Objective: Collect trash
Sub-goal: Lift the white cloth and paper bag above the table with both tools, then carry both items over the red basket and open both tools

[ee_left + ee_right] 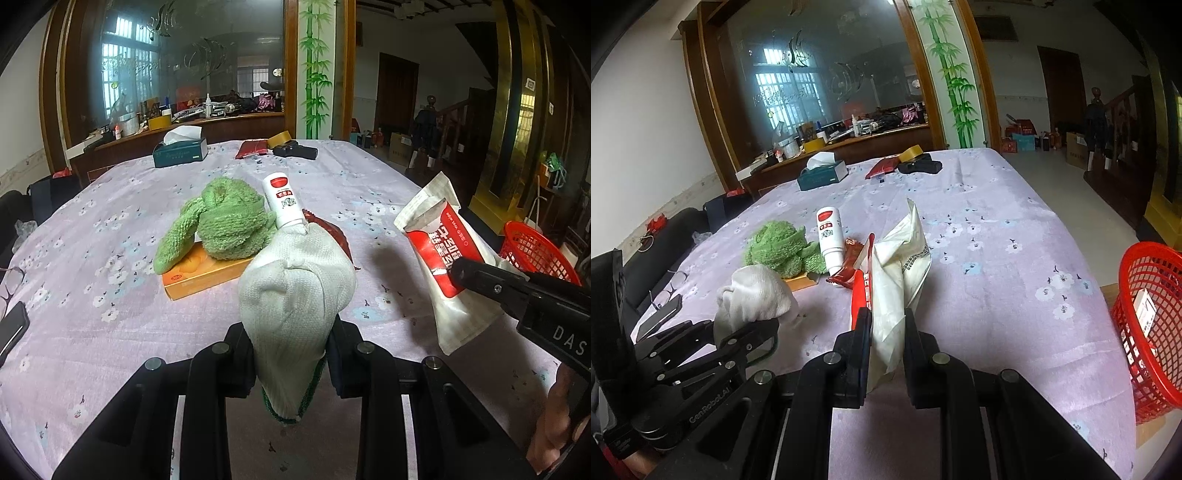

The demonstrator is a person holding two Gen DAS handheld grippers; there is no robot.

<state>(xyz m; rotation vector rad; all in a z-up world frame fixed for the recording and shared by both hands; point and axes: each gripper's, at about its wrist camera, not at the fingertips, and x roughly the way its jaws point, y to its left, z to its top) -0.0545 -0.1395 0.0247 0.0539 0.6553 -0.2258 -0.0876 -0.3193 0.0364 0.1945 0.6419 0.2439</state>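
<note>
Over the table's lilac flowered cloth, the left gripper is clamped on a limp white knitted rag with a green hem. The right gripper pinches a crinkled red-and-white wrapper, glossy and creased, held upright above the cloth. A red plastic mesh basket stands at the table's right edge. A fuzzy green towel sits bunched on a flat orange box, beside a smooth white bottle.
</note>
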